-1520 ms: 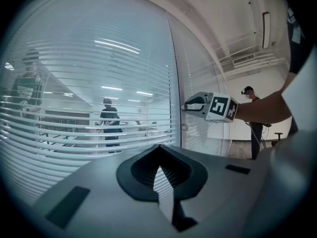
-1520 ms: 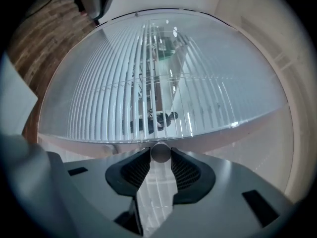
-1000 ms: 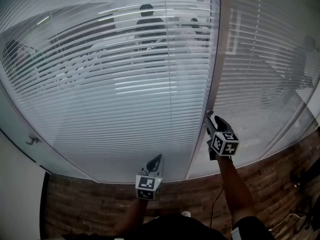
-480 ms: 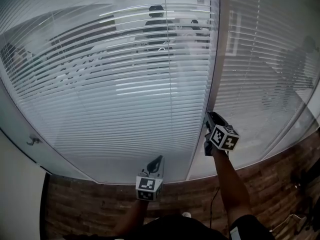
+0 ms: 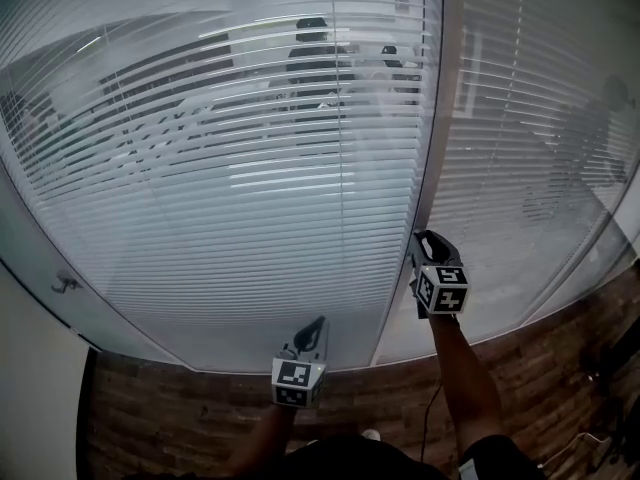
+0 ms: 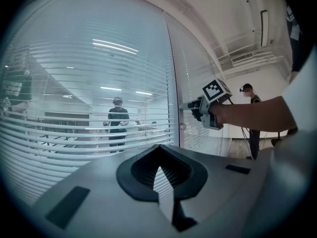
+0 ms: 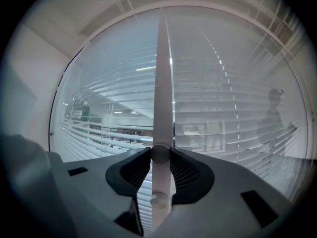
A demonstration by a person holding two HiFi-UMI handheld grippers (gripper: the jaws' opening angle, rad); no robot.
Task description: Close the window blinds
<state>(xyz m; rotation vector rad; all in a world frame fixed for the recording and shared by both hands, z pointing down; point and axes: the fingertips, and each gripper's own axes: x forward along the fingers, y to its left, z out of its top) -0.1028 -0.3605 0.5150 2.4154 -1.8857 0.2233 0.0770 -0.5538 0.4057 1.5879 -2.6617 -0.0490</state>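
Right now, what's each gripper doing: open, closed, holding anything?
Left gripper: closed, empty.
Right gripper: jaws have just been closing, now gripping the round knob on the window frame.

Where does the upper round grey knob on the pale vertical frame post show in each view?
Right gripper view: upper round grey knob, lower centre, between the jaws of the right gripper, which have just been closing onto it.
Head view: hidden behind that gripper, right of centre.
Left gripper view: hidden likewise, right of centre; only the lower knob shows beneath.
Shared landmark: the pale vertical frame post.
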